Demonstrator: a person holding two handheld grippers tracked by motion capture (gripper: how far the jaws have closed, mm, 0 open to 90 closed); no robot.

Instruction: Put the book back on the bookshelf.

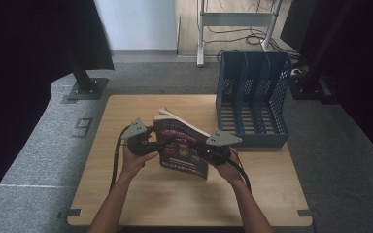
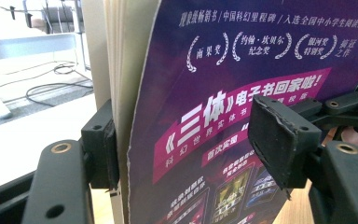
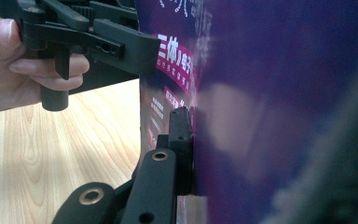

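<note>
**Book held upright between both grippers, file rack waiting**

We had the paperback book [image 1: 183,148] standing on edge over the middle of the wooden table [image 1: 141,194], its purple cover with Chinese lettering facing us and its page block fanning slightly at the top. Our right gripper [image 1: 209,151] was clamped on the cover's right side; in the right gripper view one black jaw lay flat against the cover [image 3: 242,70], and the far jaw was lost in blur, so we could only judge that it pressed from behind. Our left gripper [image 1: 161,143] straddled the opposite edge with its jaws standing wide: in the left gripper view one pad [image 2: 103,144] sat against the pages, while the other pad [image 2: 279,140] hung off the cover without pressing, so it steadied rather than held.

Just beyond the book, at the table's far right, stood the blue slotted file rack [image 1: 252,97], its compartments bare.

We judged this the carrying step, with the book raised and squared. The next move would call for the left jaws to close or let go cleanly, then swinging the book spine-down toward one slot.
</note>
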